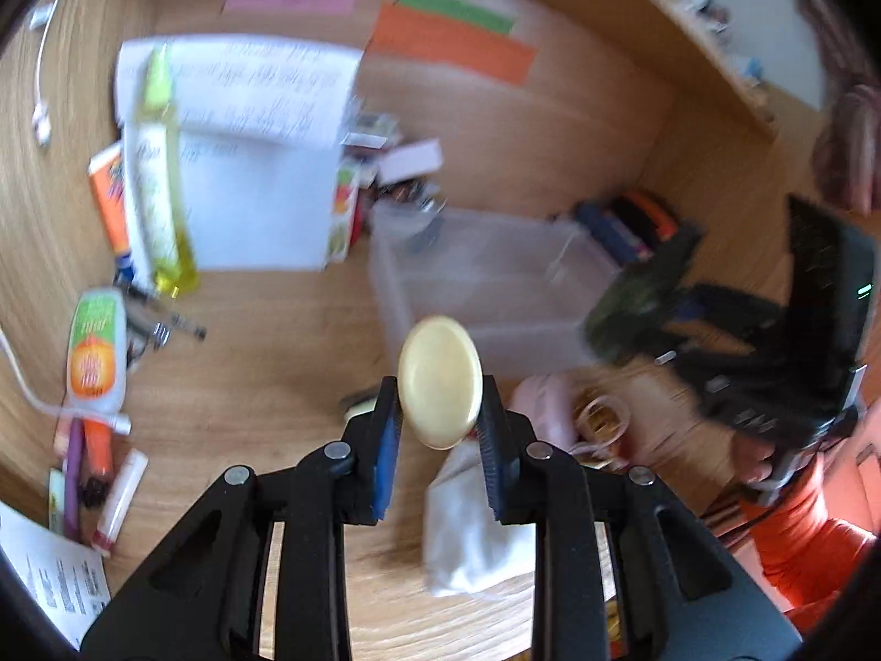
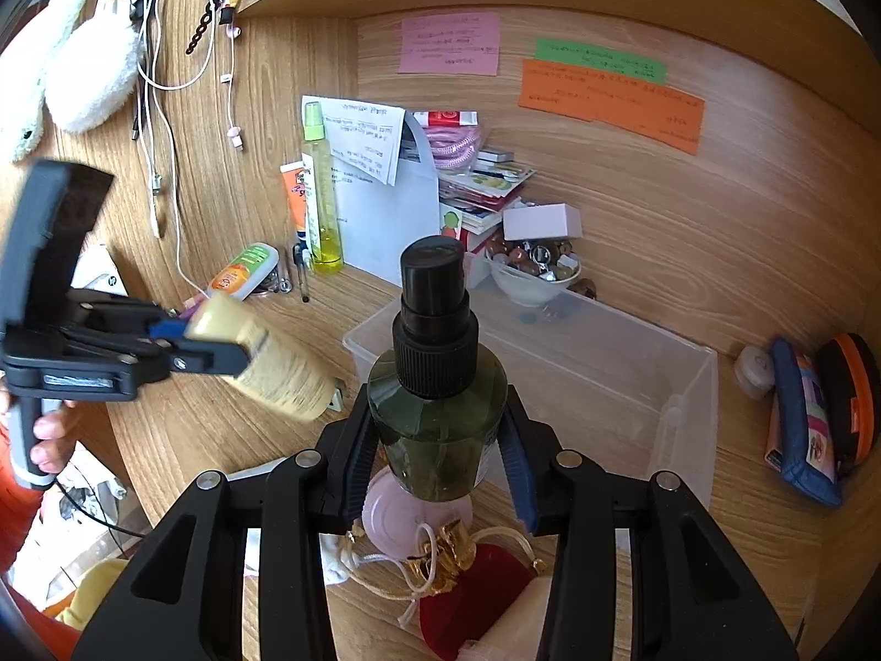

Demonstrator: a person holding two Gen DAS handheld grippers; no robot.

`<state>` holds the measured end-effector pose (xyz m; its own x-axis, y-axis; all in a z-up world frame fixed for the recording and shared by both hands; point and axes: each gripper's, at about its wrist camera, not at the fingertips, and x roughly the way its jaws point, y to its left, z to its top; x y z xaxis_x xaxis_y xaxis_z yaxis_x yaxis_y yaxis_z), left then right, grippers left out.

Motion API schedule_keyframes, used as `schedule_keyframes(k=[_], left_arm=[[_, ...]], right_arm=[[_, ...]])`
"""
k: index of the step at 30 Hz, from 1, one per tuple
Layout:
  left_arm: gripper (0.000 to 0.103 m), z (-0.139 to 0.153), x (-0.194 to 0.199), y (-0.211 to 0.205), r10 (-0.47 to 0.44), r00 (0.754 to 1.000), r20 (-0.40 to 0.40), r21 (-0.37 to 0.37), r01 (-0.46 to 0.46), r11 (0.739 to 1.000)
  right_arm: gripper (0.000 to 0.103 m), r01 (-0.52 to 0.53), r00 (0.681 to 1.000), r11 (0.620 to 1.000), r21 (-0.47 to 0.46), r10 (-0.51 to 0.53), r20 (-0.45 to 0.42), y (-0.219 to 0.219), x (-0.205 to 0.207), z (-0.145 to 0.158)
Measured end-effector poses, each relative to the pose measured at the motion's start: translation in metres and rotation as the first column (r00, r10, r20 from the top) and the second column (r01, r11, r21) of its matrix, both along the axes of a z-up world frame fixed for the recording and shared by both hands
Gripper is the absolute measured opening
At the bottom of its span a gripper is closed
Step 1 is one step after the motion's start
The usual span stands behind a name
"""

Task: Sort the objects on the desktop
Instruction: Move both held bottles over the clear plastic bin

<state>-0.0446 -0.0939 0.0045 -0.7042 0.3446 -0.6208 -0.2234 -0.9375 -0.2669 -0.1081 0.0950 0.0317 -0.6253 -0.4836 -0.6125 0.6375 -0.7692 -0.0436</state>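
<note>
My left gripper (image 1: 439,413) is shut on a cream-yellow bottle (image 1: 439,382), seen end-on and held above the desk just in front of the clear plastic bin (image 1: 495,297). In the right wrist view the same gripper (image 2: 212,339) holds that bottle (image 2: 264,363) left of the bin (image 2: 683,391). My right gripper (image 2: 438,429) is shut on a dark green spray bottle (image 2: 435,385) with a black cap, upright, at the bin's near edge. The right gripper also shows in the left wrist view (image 1: 633,308), blurred.
A yellow-green bottle (image 2: 319,193), orange tube (image 2: 292,198), flat orange-green pack (image 2: 242,272), papers (image 2: 380,204), a bowl of trinkets (image 2: 537,275) and pouches (image 2: 815,413) line the back. A pink lid (image 2: 396,518), red pouch (image 2: 484,600) and cords lie near me.
</note>
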Motion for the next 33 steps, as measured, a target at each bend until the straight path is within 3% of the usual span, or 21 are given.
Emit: schedule_keyframes(k=[6,14,21,33], left_arm=[[0.026,0.026,-0.016,0.019,-0.040,0.998,-0.050,0.032,0.041,0.999],[0.026,0.040,-0.046,0.036,-0.071,0.997,-0.042,0.055,0.073,0.996],[0.026,0.038,-0.074,0.042,-0.076,0.997,-0.034,0.081,0.078,0.994],[0.026,0.012,-0.129,0.044,-0.064,0.997,0.041,0.043,0.062,0.997]], right_arm=[[0.038,0.003,1.000,1.000,0.014,-0.002,-0.012,-0.005,-0.005,0.004],[0.038,0.020,1.000,0.999,0.024,-0.020,-0.023,0.002,-0.019,0.008],[0.038,0.029,0.999,0.999,0.027,-0.028,-0.027,0.010,-0.037,0.009],[0.038,0.040,0.999,0.997,0.069,-0.040,0.006,0.011,-0.083,-0.003]])
